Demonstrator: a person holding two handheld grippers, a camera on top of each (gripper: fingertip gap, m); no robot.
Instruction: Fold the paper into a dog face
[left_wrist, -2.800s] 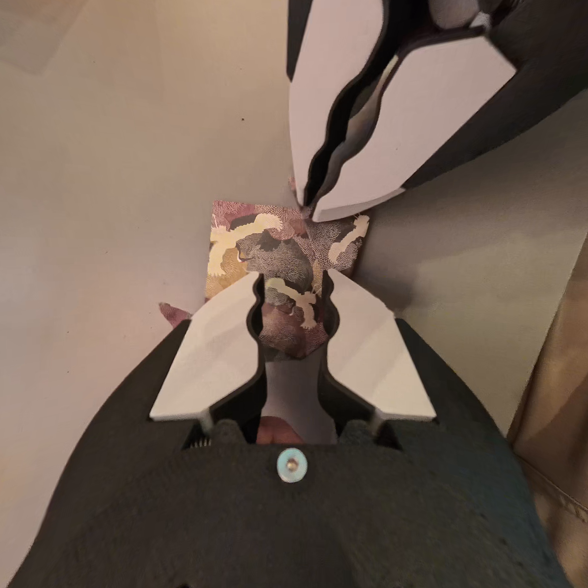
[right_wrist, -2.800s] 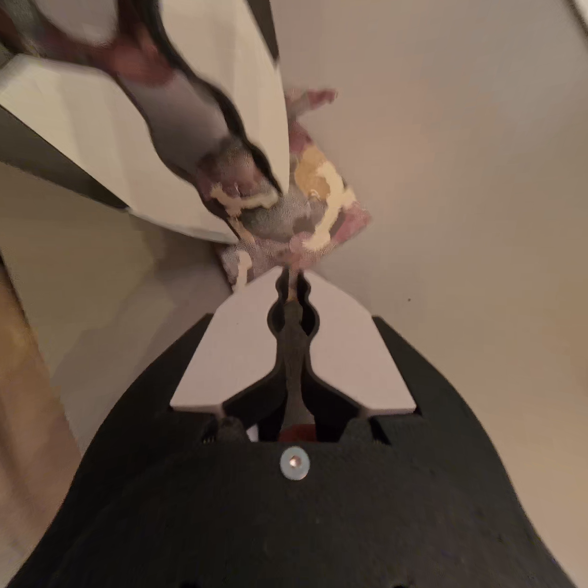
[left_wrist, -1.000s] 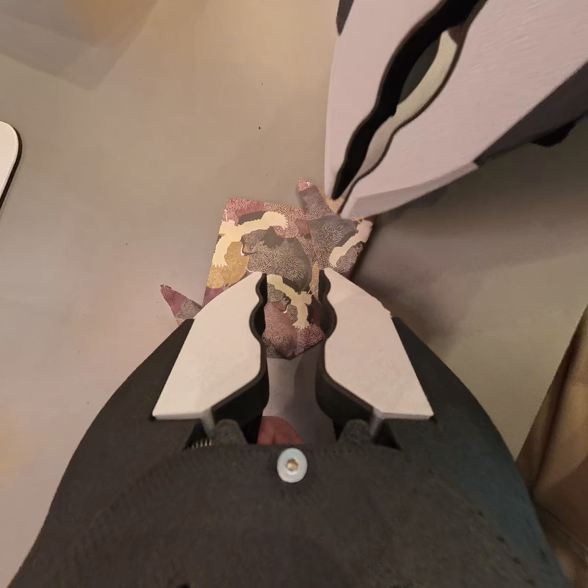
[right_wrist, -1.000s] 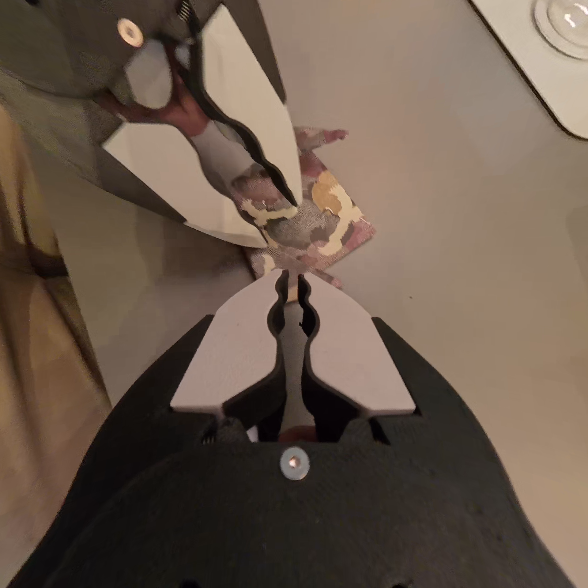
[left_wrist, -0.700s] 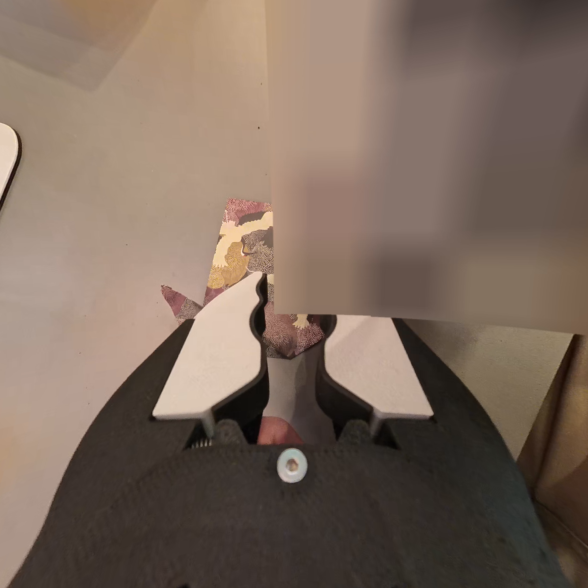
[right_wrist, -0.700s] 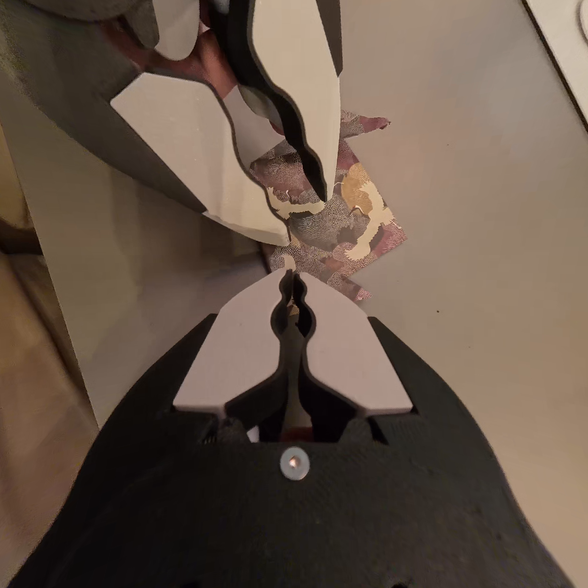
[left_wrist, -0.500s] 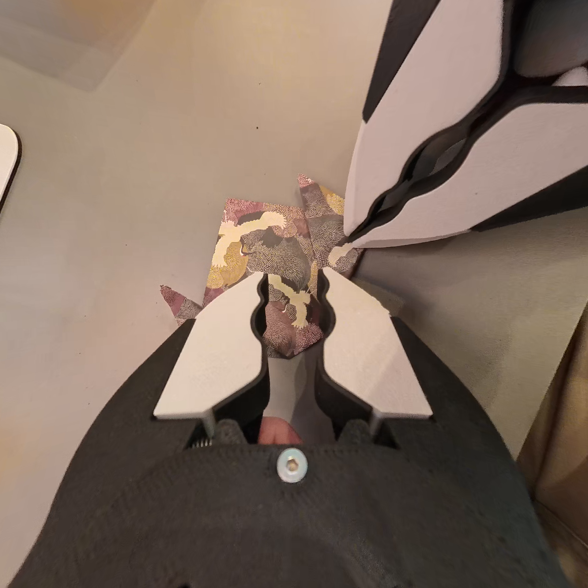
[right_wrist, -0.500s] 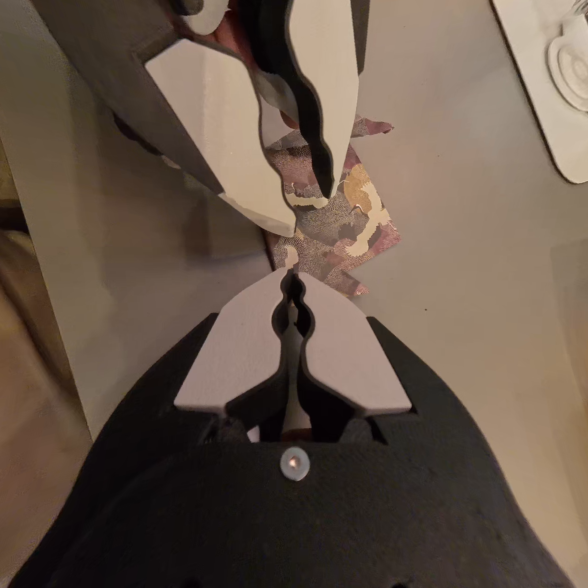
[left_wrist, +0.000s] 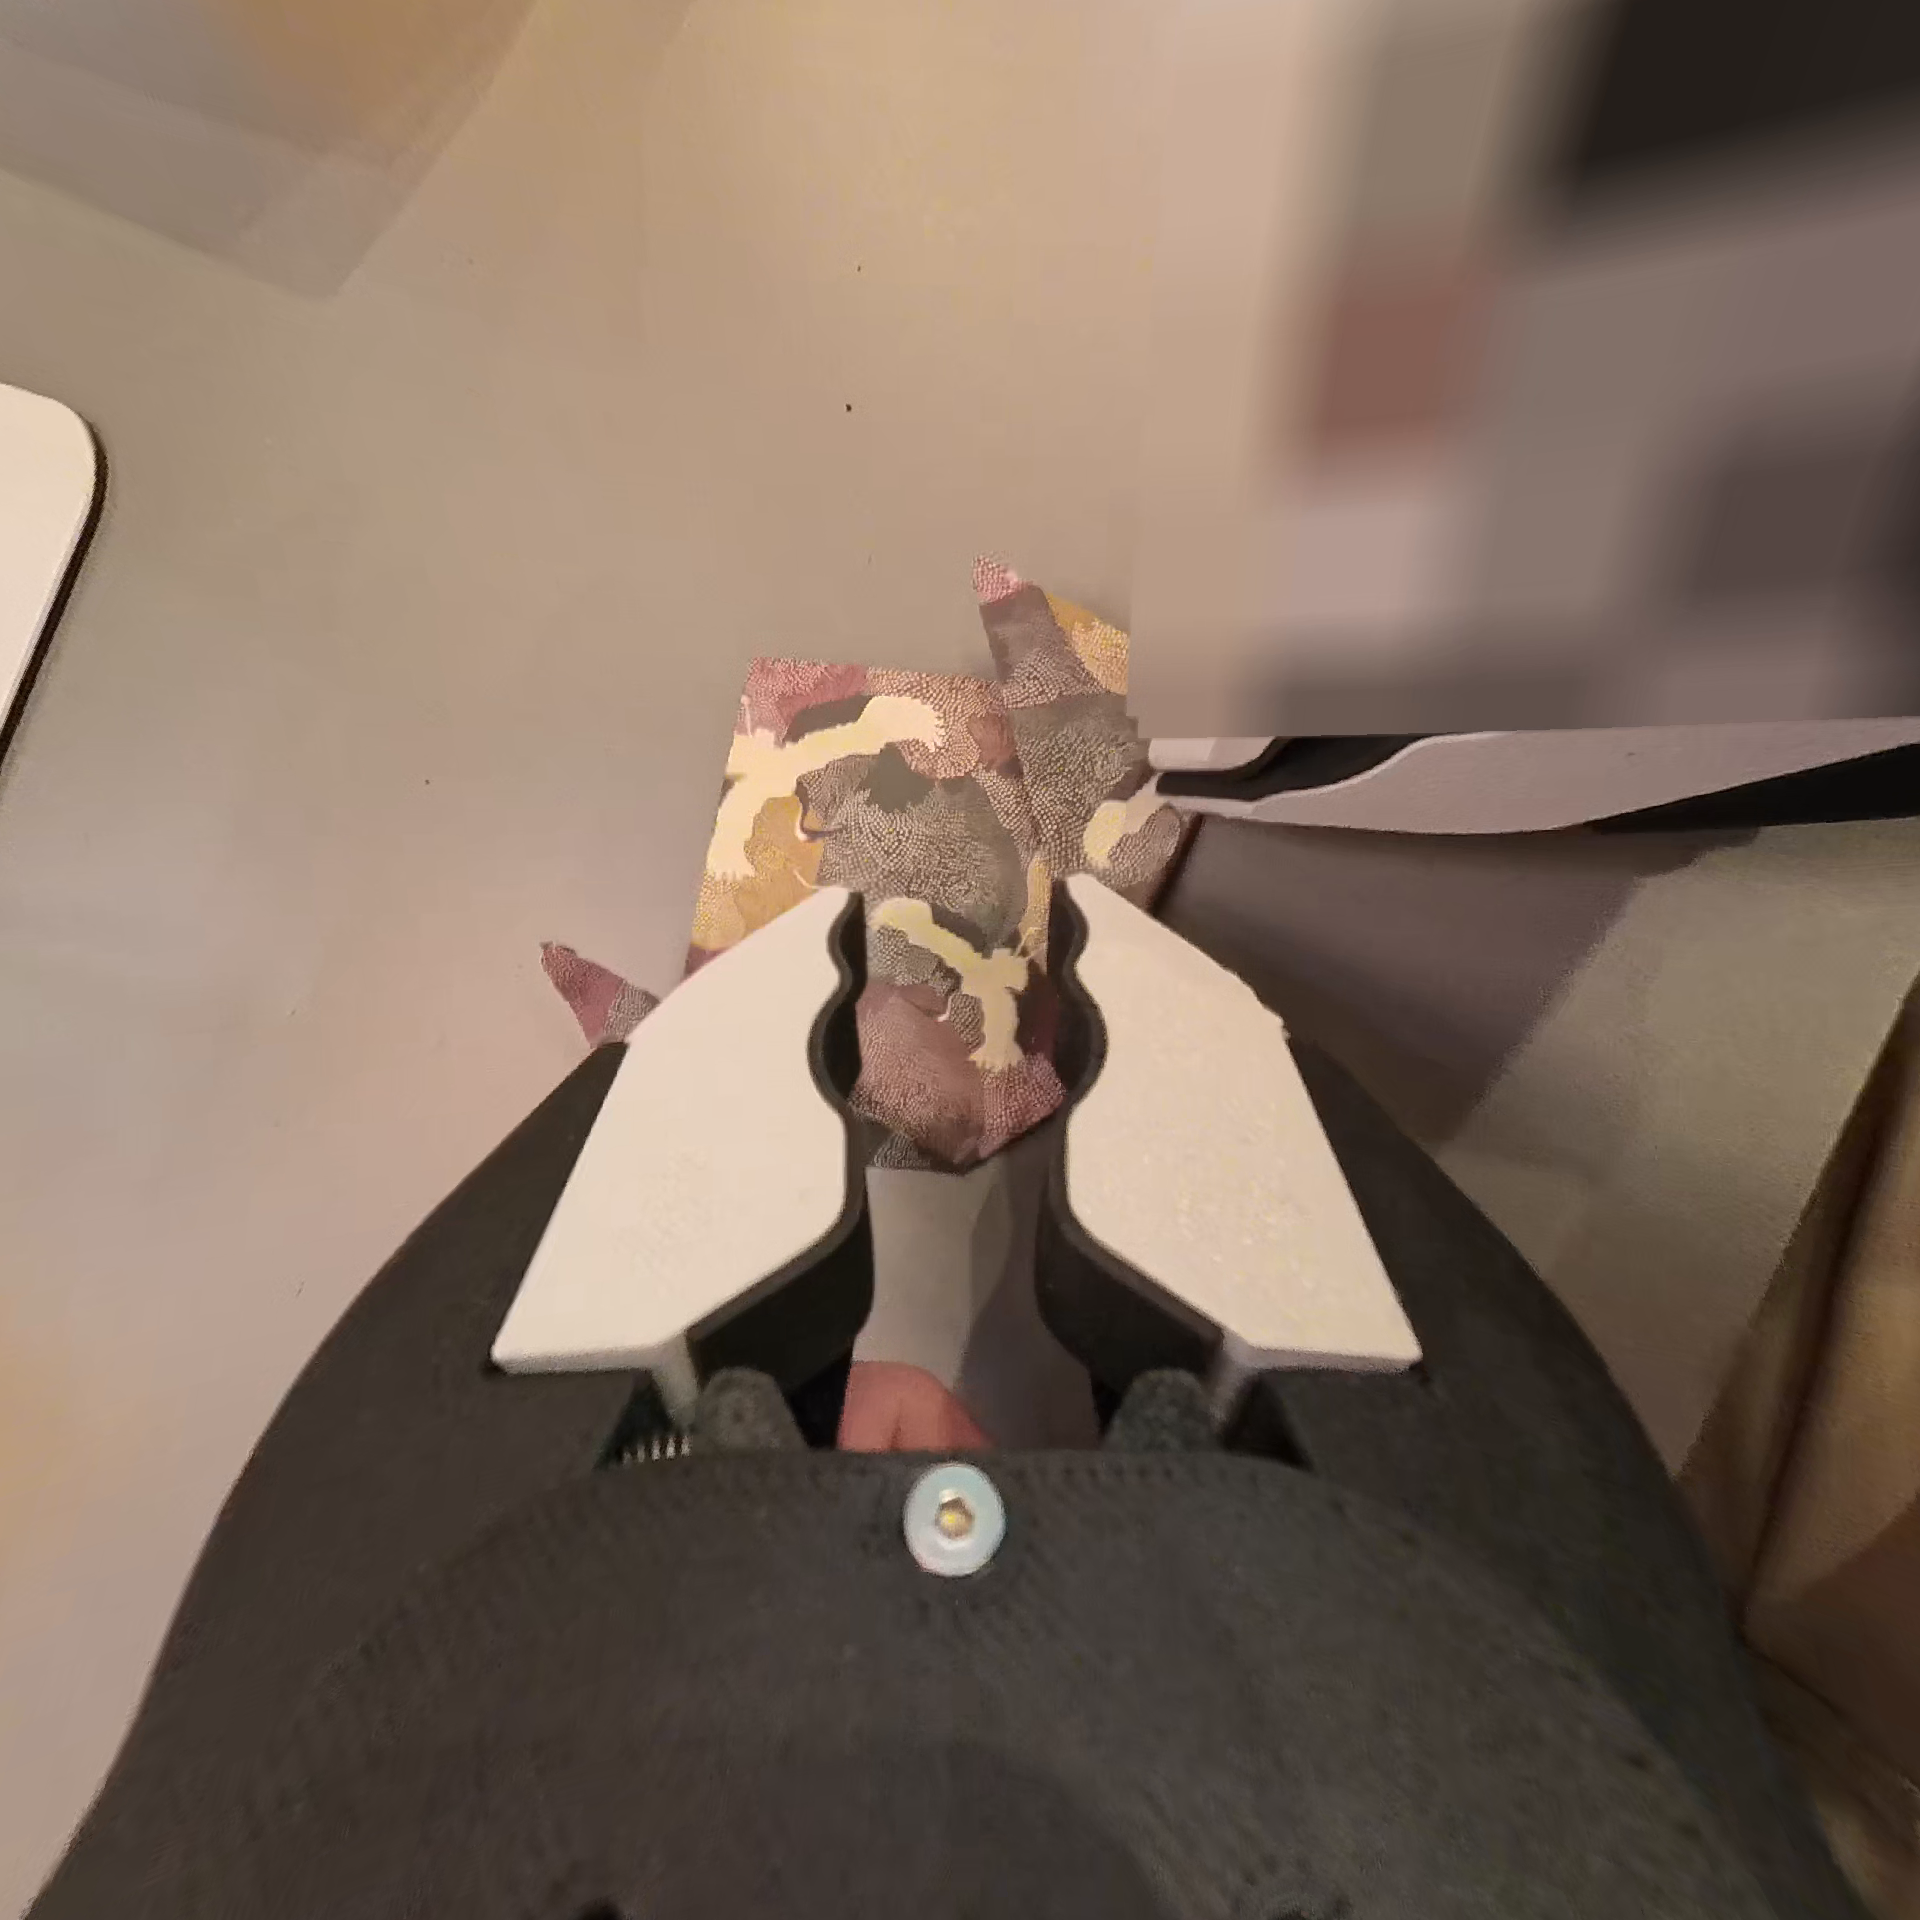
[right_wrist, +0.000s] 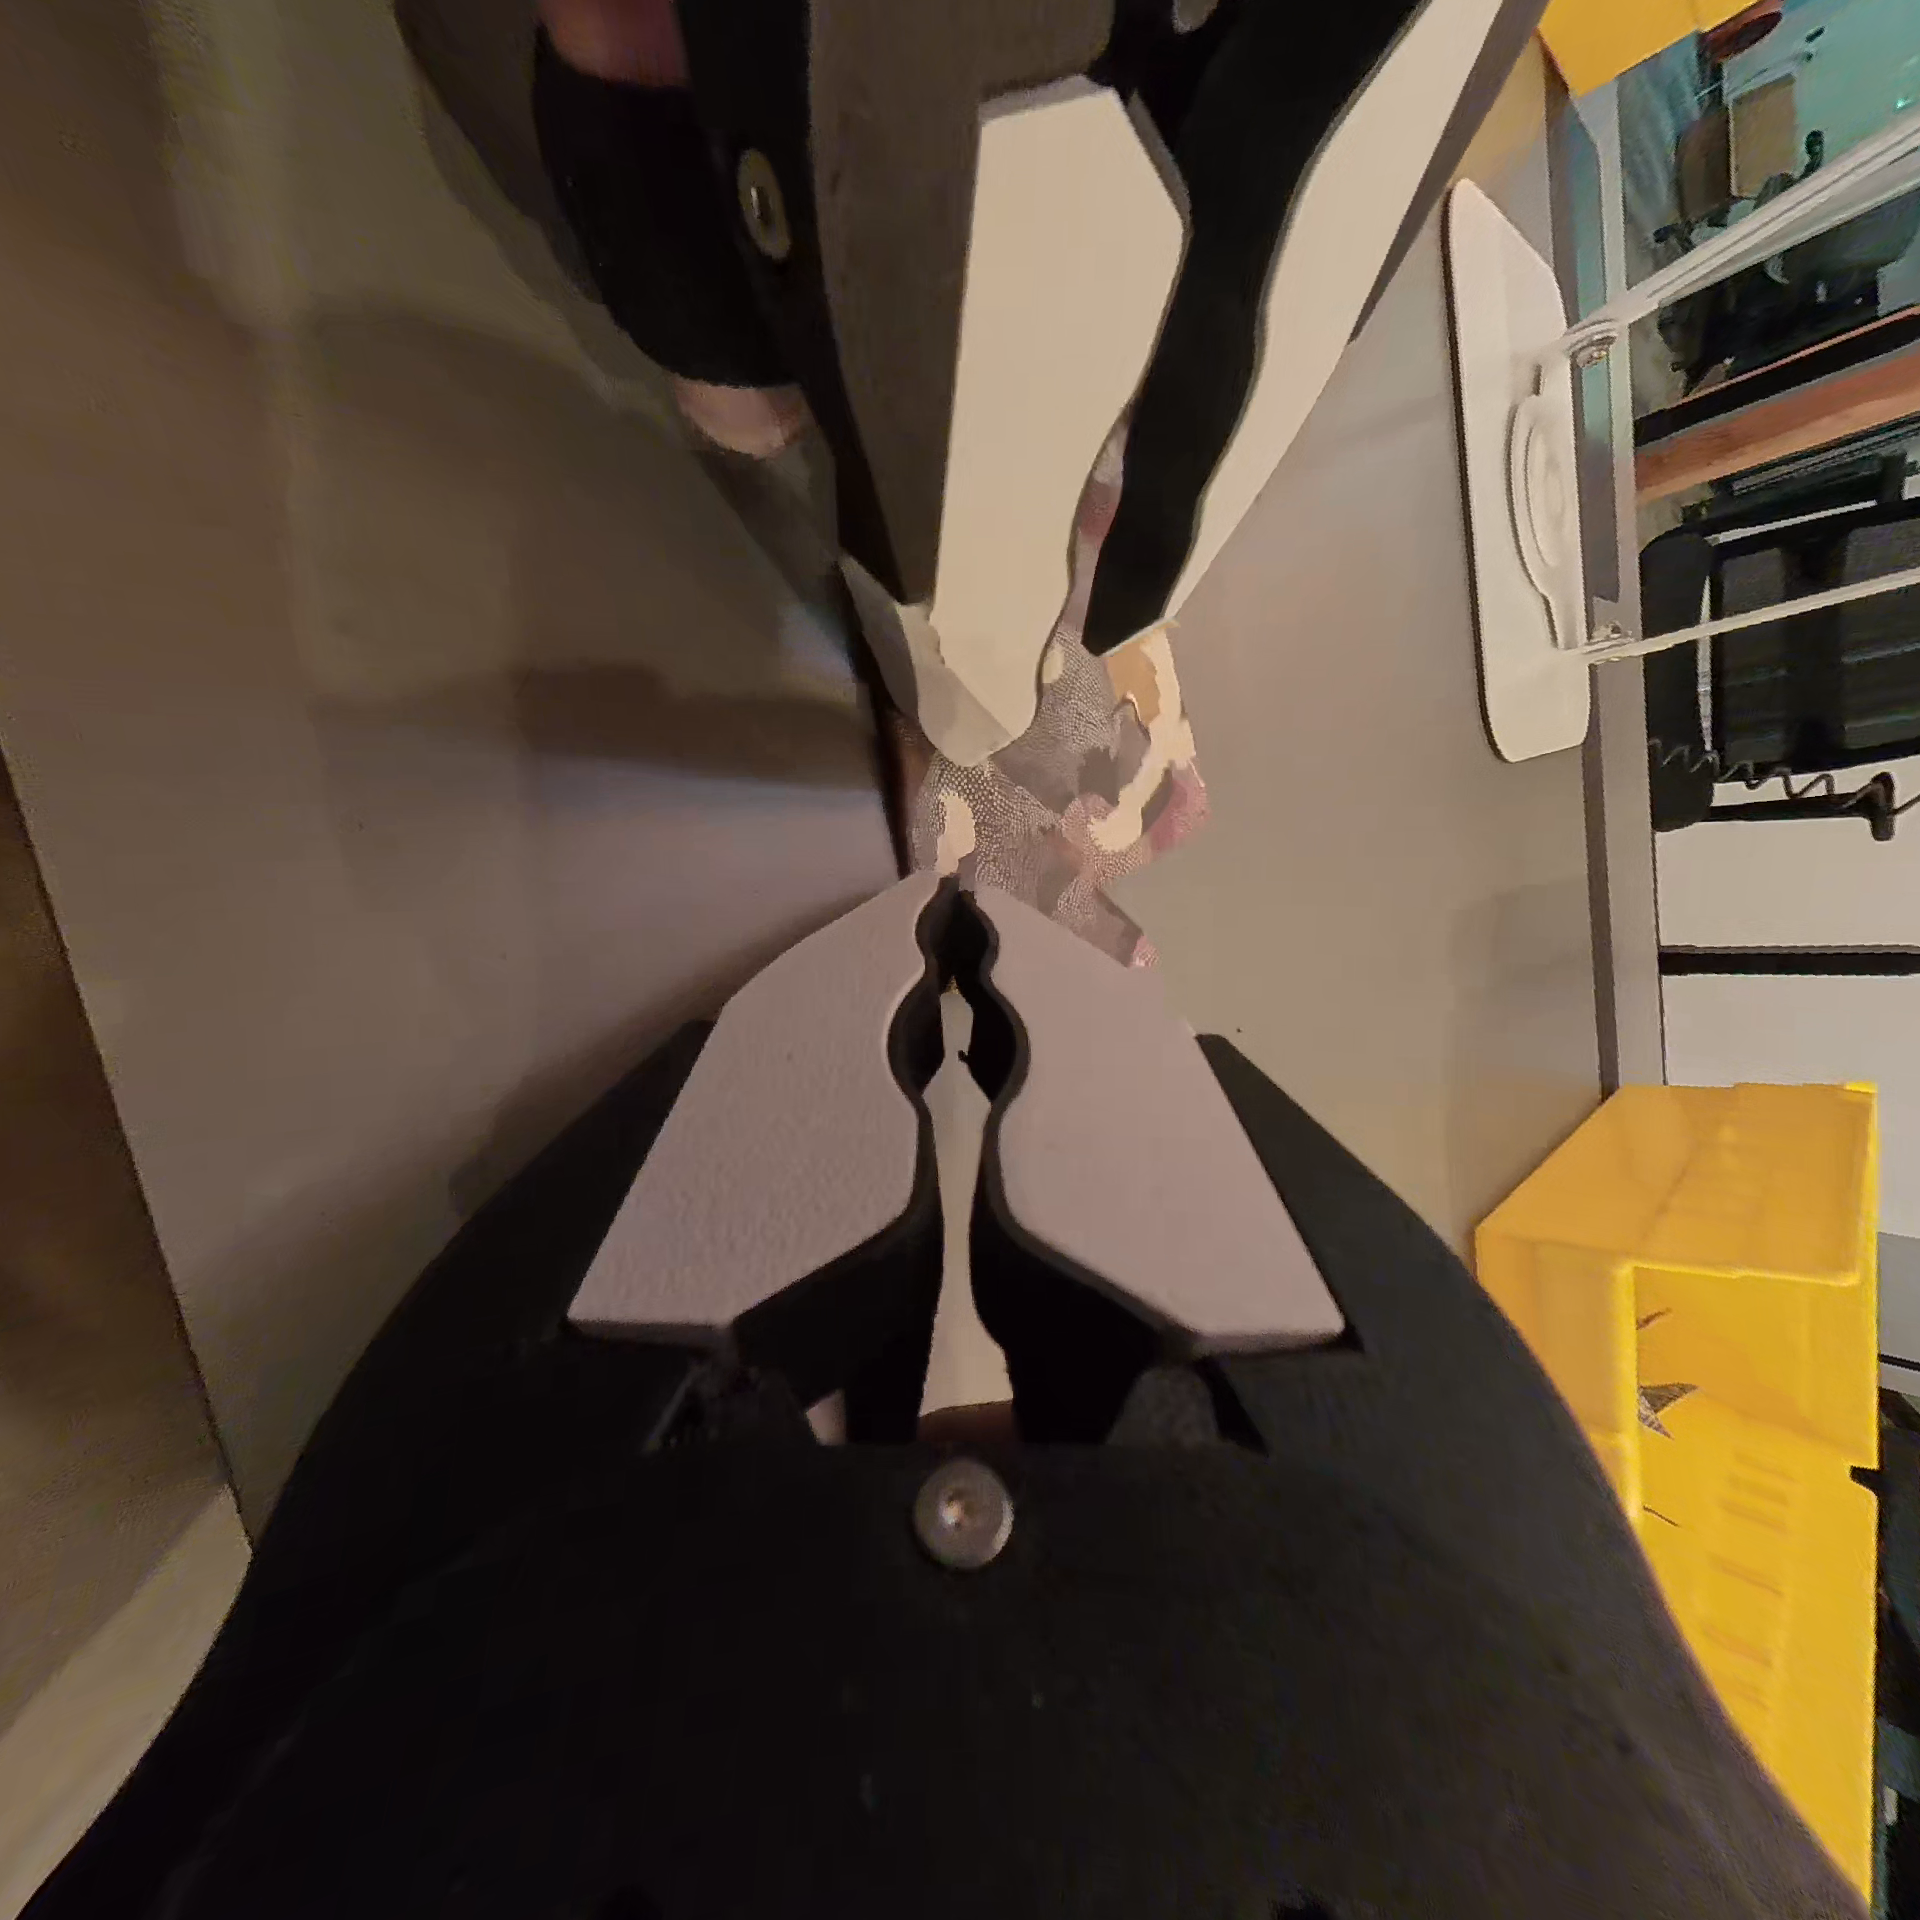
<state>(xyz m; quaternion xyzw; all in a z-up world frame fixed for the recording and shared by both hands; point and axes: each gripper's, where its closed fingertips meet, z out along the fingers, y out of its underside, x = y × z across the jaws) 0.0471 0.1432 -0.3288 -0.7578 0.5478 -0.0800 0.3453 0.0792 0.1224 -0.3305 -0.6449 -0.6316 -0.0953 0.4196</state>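
Paper (left_wrist: 914, 821): patterned and partly folded, flat on the grey table (left_wrist: 436, 644) near its front edge.
Left gripper (left_wrist: 956, 914): open, fingers straddling the paper's near point, likely pinning it.
Right gripper (right_wrist: 951, 894): closed on the paper's right corner, probably to lift a flap.
Room: bare table beyond and left; white pad (left_wrist: 36, 520) well apart.
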